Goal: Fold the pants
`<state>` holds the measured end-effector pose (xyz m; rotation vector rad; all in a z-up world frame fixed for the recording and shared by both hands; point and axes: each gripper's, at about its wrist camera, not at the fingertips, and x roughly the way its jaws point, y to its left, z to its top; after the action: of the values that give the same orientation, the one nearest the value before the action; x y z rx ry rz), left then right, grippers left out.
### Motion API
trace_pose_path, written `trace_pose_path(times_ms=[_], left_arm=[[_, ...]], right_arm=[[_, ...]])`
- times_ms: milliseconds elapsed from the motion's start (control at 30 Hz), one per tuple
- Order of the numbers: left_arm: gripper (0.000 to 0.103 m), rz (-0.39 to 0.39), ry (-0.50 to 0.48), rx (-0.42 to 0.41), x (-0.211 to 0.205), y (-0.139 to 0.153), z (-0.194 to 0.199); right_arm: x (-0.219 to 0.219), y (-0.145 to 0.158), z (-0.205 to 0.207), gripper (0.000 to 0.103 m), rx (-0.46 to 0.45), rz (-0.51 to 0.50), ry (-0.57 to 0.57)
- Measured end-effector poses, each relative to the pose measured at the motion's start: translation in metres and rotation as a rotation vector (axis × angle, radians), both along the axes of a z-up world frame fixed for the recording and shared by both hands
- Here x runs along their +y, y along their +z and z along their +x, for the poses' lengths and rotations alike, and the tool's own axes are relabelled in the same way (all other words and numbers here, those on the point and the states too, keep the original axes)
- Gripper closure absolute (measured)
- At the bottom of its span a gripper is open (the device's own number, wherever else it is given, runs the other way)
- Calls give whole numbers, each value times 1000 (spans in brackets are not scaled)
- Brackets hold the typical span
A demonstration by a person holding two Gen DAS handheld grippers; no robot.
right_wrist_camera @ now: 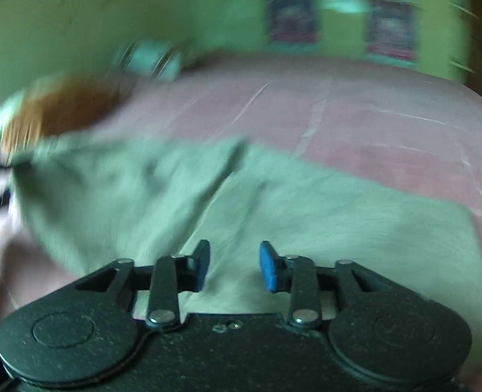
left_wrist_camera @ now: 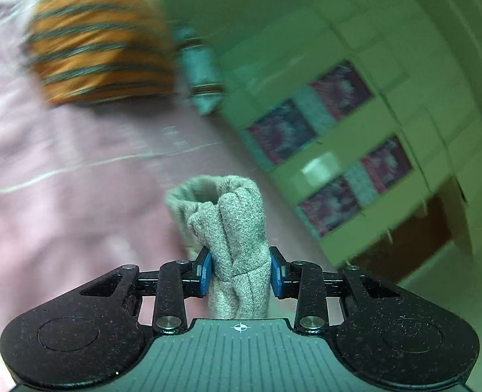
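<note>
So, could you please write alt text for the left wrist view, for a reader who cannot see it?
The left gripper clamps a bunched fold of the grey pants between its blue pads, above a pink bedsheet. Behind lie a blurred orange striped cushion and a green wall.

left black two-finger gripper [left_wrist_camera: 240,272] with blue pads: jaws clamped on bunched grey-beige knit pants fabric [left_wrist_camera: 231,228], pointed slightly below level. right black two-finger gripper [right_wrist_camera: 232,266] with blue pads: jaws parted, nothing pinched between, angled downward.
</note>
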<state>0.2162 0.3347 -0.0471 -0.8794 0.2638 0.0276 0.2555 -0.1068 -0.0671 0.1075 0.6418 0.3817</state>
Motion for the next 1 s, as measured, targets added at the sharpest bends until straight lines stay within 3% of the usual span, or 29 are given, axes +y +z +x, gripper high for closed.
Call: trace_pose_path(times_ms=[200,367,500,567,600,633,700,800,900,1000], left_arm=[[68,290,-148,-48,-121,64,36],[68,407,-325,-90,-242,87,65],[66,499,-544,-76,-349,79,83],[60,523,-725,20,-400,59,90],[57,522,-745,45,-411,55,87],[46,529,-726,29,-414,55,78],[36,524,-646,0,-400,59,61],[36,509,-529,2,-353,69,41],[36,560,-429,40,-292,74,21],[36,597,-361,123,-246,65,-3]], right_arm=[[-108,7,-25,72,-15,187,-236],[-188,6,-43,72,-20,280,-369],[-238,-4,-57,71,-13,326,-456],[-264,-12,-64,69,8,358,-511],[-274,-16,-64,69,18,377,-528],[-282,-19,-66,69,29,399,-546],[-288,-24,-61,69,27,422,-538],[-282,-26,-56,69,31,489,-459],[-260,-29,-41,68,74,608,-323],[-230,-40,-22,49,168,686,-252]])
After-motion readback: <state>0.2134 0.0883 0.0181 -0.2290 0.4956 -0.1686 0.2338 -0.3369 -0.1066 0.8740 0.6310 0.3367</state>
